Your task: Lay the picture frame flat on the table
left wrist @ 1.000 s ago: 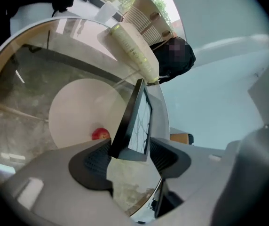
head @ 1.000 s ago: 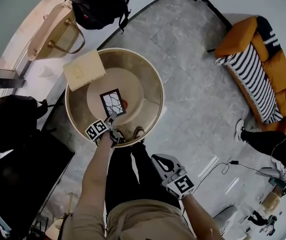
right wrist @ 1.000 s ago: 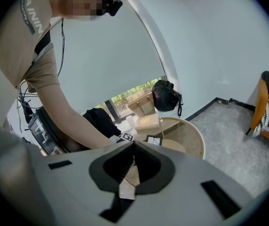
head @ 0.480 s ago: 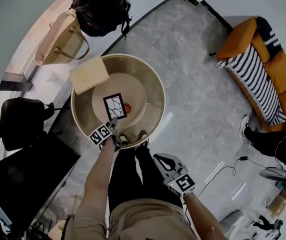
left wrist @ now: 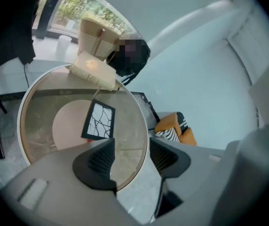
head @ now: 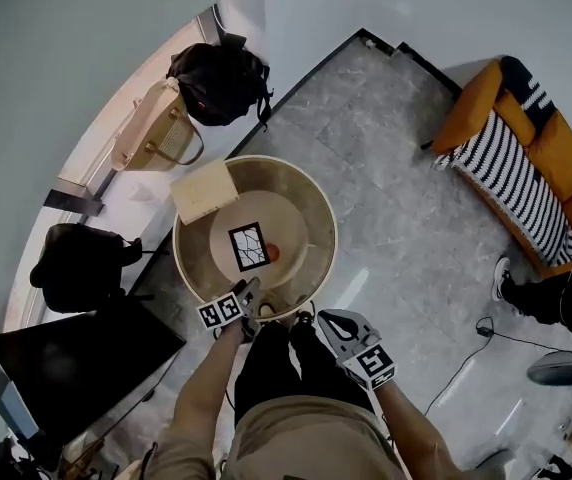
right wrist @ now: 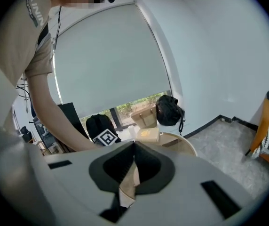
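Note:
The black picture frame (head: 249, 247) with a white crackle print lies flat near the middle of the round glass table (head: 321, 218). In the left gripper view the picture frame (left wrist: 98, 121) sits just beyond the jaws. My left gripper (head: 250, 292) hovers at the table's near edge, a little short of the frame. Its jaws stand apart and are closing, with nothing between them (left wrist: 131, 146). My right gripper (head: 328, 319) hangs off the table by the person's legs, shut and empty (right wrist: 134, 147).
A pale flat box (head: 204, 190) rests on the table's far left rim. A small orange thing (head: 272, 253) shows beside the frame. A woven bag (head: 156, 128) and black backpack (head: 221, 80) sit behind, another black bag (head: 78, 266) at left, a sofa (head: 526, 148) at right.
My left gripper has drawn back from the frame's near edge toward the table rim. The head camera has risen, so everything looks smaller. The frame stays flat.

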Tool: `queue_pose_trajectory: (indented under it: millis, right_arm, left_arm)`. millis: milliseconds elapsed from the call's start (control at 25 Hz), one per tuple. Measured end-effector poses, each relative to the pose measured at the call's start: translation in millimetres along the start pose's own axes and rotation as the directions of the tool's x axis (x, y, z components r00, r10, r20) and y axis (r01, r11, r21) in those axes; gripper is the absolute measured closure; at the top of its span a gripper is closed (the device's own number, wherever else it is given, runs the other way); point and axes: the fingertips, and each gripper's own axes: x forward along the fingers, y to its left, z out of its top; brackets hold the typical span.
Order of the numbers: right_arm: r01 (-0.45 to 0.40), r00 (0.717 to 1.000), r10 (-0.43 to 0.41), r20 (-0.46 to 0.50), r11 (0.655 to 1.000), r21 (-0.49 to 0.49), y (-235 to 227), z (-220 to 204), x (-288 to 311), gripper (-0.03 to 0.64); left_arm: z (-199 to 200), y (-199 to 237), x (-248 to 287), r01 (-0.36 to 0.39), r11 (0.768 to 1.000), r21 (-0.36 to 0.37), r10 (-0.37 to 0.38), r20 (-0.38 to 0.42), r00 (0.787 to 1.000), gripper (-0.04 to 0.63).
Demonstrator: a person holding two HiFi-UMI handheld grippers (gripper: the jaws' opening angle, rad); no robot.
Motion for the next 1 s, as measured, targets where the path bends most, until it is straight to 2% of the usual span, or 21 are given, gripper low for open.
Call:
queue_pose_trajectory:
  millis: [200,280,320,600,760,880,1000]
  right_arm:
    - [-0.014,0.999,0.015,0.028,0.999,-0.042,-1,25,-18,0.612]
    - [-0.018,0.999,0.021,0.049,0.997,-0.072,-3,33,-26,0.612]
    - [-0.016,0.998,0.021,0.057,0.996,-0.087,-5,37,-28,0.612]
    - [-0.005,0.989,0.023,0.144,0.992,-0.128,-5,74,-33,0.612]
    - [0.000,0.984,0.027,0.174,0.988,-0.156,2,93,-39,0.612]
    - [0.003,0.981,0.031,0.191,0.984,-0.180,8,106,-41,0.612]
    - [-0.002,0.978,0.042,0.205,0.981,-0.194,14,117,-41,0.612]
  left_arm:
    - [13,-57,-49,0.039,0.996,0.082,-0.043,0.048,0.998,0.416]
    - [18,-76,-69,0.035,0.992,0.118,-0.045,0.087,0.995,0.534]
    - [22,-84,-78,0.033,0.990,0.138,-0.048,0.107,0.993,0.572]
    - [45,-118,-142,0.029,0.974,0.227,-0.074,0.190,0.979,0.588]
    - [54,-143,-176,0.038,0.953,0.300,-0.111,0.229,0.967,0.589]
    - [60,-148,-195,0.017,0.942,0.335,-0.107,0.252,0.962,0.589]
    - [71,-171,-213,0.038,0.921,0.387,-0.155,0.277,0.948,0.589]
